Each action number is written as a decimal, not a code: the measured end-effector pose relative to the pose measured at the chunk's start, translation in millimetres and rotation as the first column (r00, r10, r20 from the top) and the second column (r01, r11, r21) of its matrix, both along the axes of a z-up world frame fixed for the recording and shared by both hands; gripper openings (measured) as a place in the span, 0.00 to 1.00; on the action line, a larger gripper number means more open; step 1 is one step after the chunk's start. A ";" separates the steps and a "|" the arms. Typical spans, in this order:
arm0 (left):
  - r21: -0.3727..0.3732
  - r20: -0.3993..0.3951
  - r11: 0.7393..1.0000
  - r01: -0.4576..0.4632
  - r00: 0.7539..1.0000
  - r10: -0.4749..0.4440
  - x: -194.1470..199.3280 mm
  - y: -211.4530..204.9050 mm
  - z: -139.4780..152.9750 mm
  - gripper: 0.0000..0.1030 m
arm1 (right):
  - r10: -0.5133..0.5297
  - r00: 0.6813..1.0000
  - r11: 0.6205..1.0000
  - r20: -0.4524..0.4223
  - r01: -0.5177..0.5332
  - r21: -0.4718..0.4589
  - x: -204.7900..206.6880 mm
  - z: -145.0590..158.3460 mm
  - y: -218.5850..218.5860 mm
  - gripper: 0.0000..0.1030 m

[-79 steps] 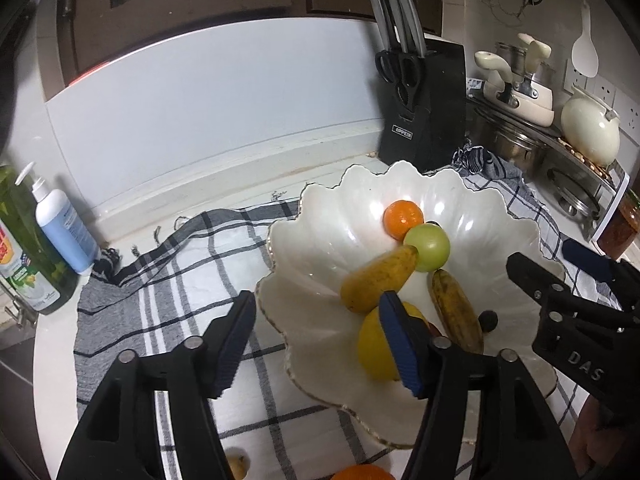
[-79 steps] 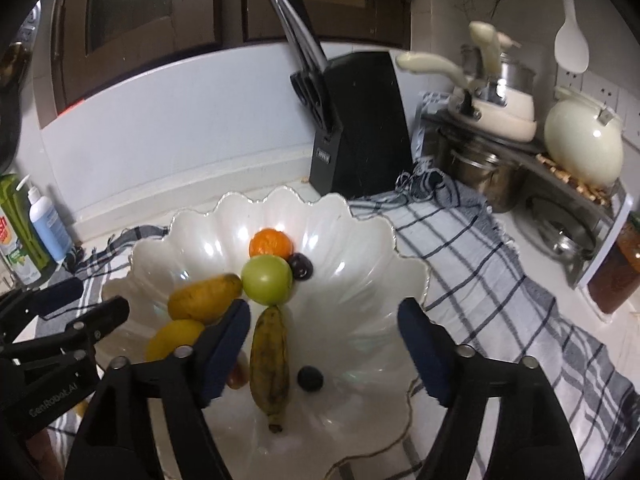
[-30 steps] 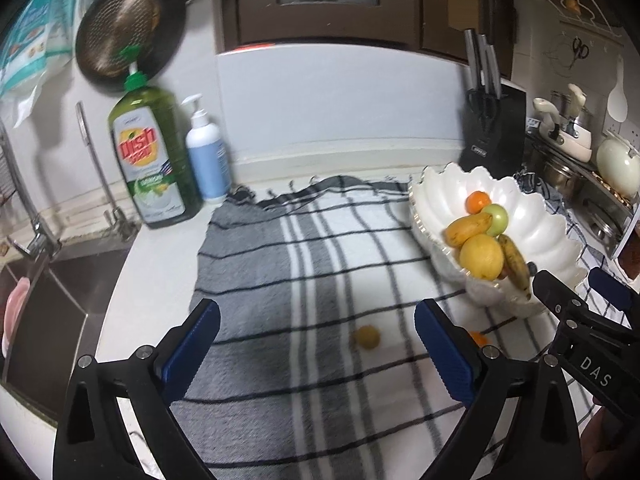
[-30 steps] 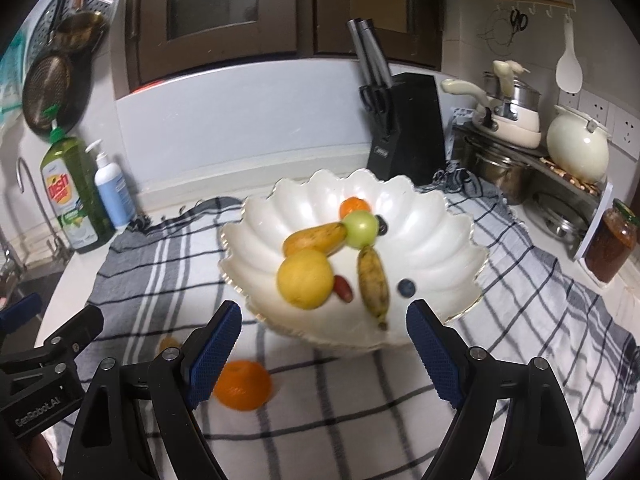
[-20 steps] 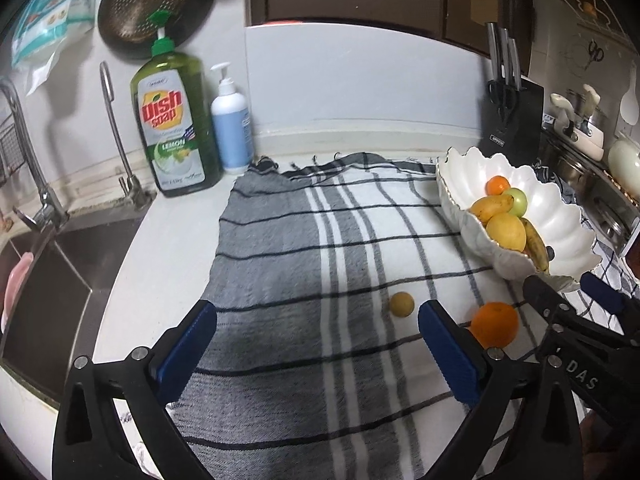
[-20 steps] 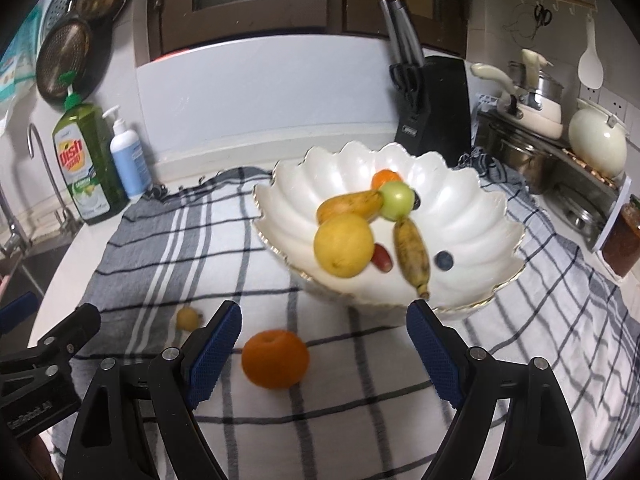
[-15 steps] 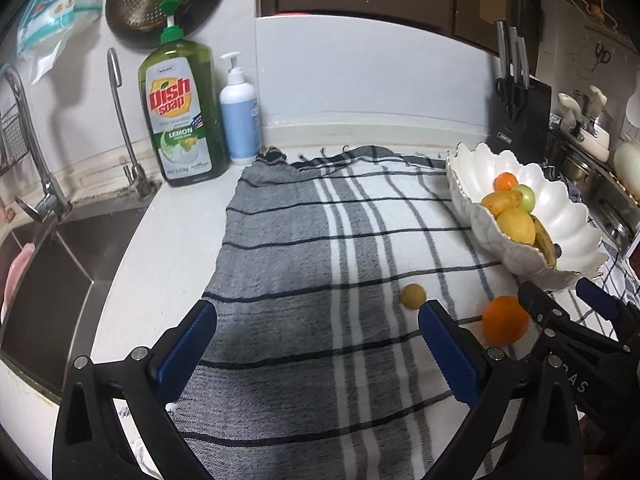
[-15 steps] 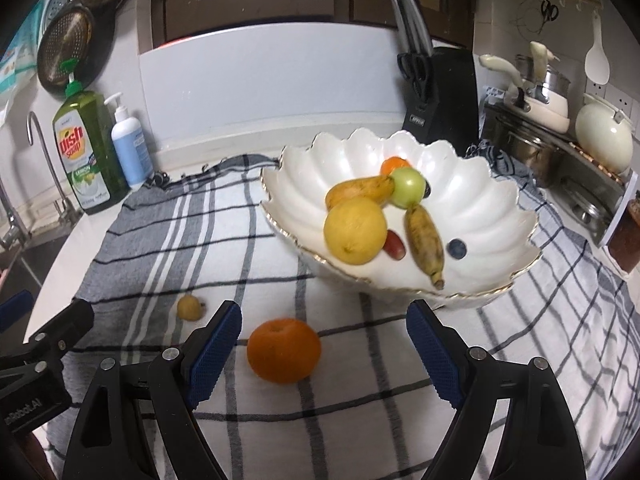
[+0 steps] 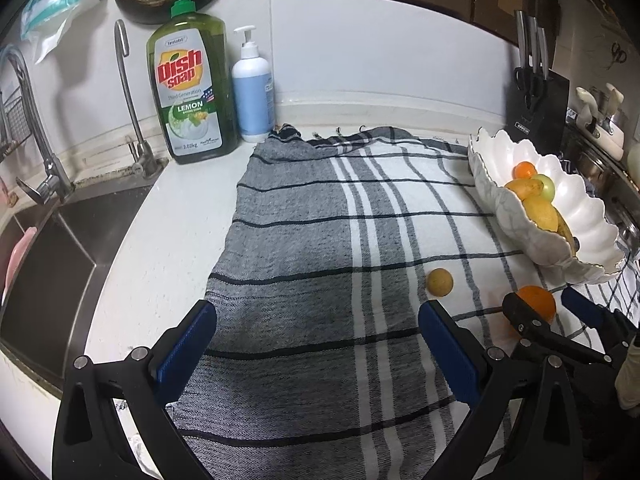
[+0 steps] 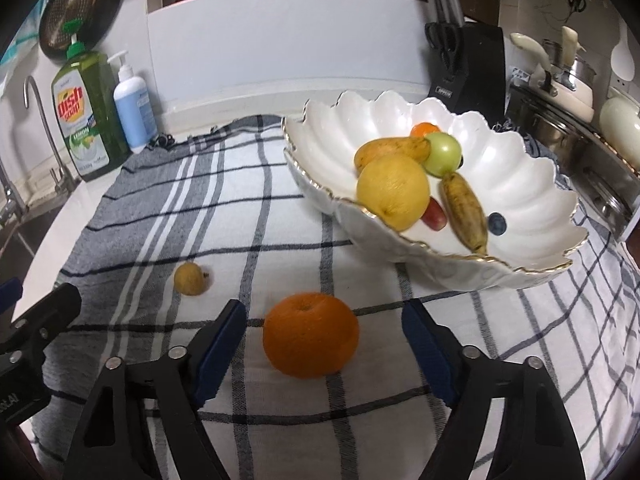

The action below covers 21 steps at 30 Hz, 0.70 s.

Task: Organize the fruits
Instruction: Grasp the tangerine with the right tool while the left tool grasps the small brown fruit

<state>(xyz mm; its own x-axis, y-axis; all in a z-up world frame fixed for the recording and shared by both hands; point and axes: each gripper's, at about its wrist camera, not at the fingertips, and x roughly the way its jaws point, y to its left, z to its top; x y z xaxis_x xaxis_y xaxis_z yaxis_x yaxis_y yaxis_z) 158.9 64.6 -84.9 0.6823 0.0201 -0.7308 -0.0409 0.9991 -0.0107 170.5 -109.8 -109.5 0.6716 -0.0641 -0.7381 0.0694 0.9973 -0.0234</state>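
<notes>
On the checked cloth (image 10: 280, 208) that covers the counter, two fruits lie loose: one orange (image 10: 311, 335) and, well to its left, one small yellowish fruit (image 10: 189, 278). The right gripper (image 10: 323, 324) hangs over the orange with its jaws spread wide, the blue pads (image 10: 218, 344) on either side of the fruit and touching nothing. The left gripper (image 9: 316, 344) is spread wide too, holding nothing, over bare cloth; the small yellowish fruit sits just beyond its right pad. To the right stands one white scalloped bowl (image 10: 520, 184), and in it I count seven pieces: one large yellow citrus (image 10: 392, 191), one green apple (image 10: 442, 153), one small orange fruit (image 10: 425, 129) at the back, two long yellow-brown ones that could be bananas or small mangoes, I can't say which, one red grape-like fruit (image 10: 434, 213) and one dark blue berry (image 10: 496, 223). By the wall stand two bottles, a green dish soap (image 9: 192, 92) and a blue pump bottle (image 9: 253, 100), side by side.
</notes>
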 end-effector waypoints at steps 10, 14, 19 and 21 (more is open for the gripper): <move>0.011 -0.005 1.000 0.010 1.000 -0.010 0.1 -4.3 -1.7 1.00 | 0.039 0.998 0.998 -0.051 -0.036 0.051 3.9 -12.7 -0.3 0.47; 0.006 0.006 1.000 0.023 1.000 -0.023 -0.1 -8.1 1.3 1.00 | 0.047 0.999 0.997 -0.028 -0.045 0.070 -2.2 -3.5 -2.1 0.47; -0.006 0.010 0.999 0.046 0.999 -0.046 2.1 -16.4 4.2 0.99 | 0.051 0.998 0.996 0.025 -0.053 0.073 -10.3 17.9 -5.6 0.47; -0.011 0.010 0.998 0.061 0.998 -0.061 4.1 -21.0 5.0 0.98 | 0.047 0.998 0.996 0.051 -0.051 0.069 -12.8 28.2 -8.8 0.47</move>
<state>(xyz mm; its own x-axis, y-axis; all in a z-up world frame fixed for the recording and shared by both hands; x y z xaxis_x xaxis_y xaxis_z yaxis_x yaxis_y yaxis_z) 162.9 43.6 -79.9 0.6888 -0.0303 -0.7243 0.0203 0.9995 -0.0225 157.8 -118.6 -81.3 0.7083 0.0203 -0.7056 0.0200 0.9986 0.0488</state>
